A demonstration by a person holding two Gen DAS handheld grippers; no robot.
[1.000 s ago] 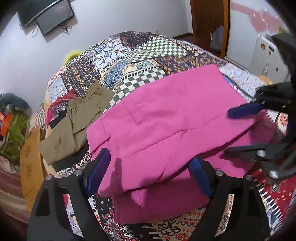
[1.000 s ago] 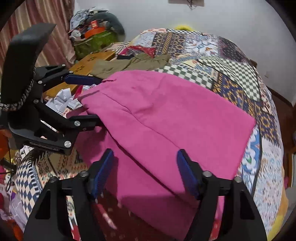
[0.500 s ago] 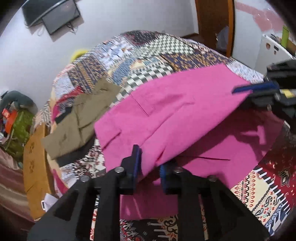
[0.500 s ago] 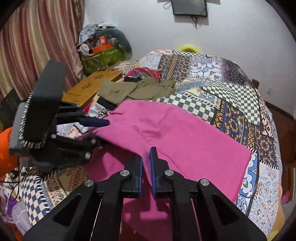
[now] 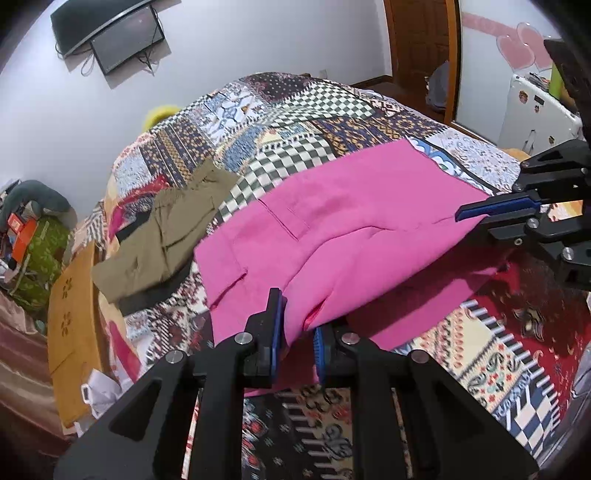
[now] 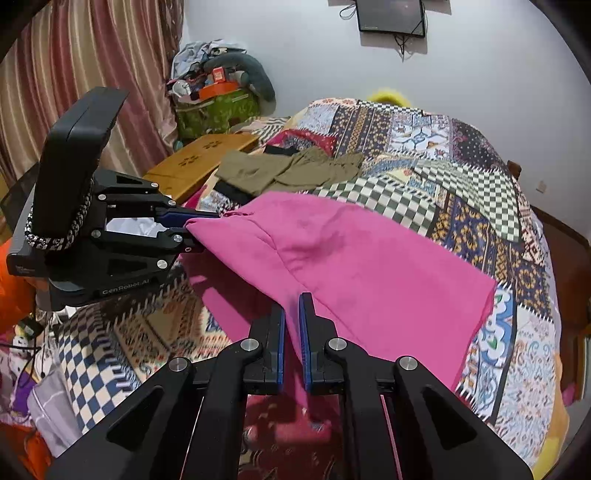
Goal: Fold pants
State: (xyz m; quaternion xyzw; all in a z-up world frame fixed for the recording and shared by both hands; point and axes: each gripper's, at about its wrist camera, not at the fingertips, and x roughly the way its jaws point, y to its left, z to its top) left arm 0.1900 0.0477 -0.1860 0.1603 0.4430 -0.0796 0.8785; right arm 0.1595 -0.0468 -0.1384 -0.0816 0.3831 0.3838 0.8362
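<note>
Both tools are black plastic: left tool (image 5: 298,334), right tool (image 6: 291,332), blue finger pads (image 6: 281,338), silver screws, "GenRobot.AI" lettering on the left.

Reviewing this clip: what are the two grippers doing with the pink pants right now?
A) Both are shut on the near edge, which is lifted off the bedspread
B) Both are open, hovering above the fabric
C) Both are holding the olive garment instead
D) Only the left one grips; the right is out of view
A: the left gripper and right gripper each pinch the pink pants, whose near edge is raised above the bedspread.

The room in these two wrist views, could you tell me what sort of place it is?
Most likely a home bedroom: a bed under a patchwork quilt, a wall-mounted screen, striped curtains.
</note>
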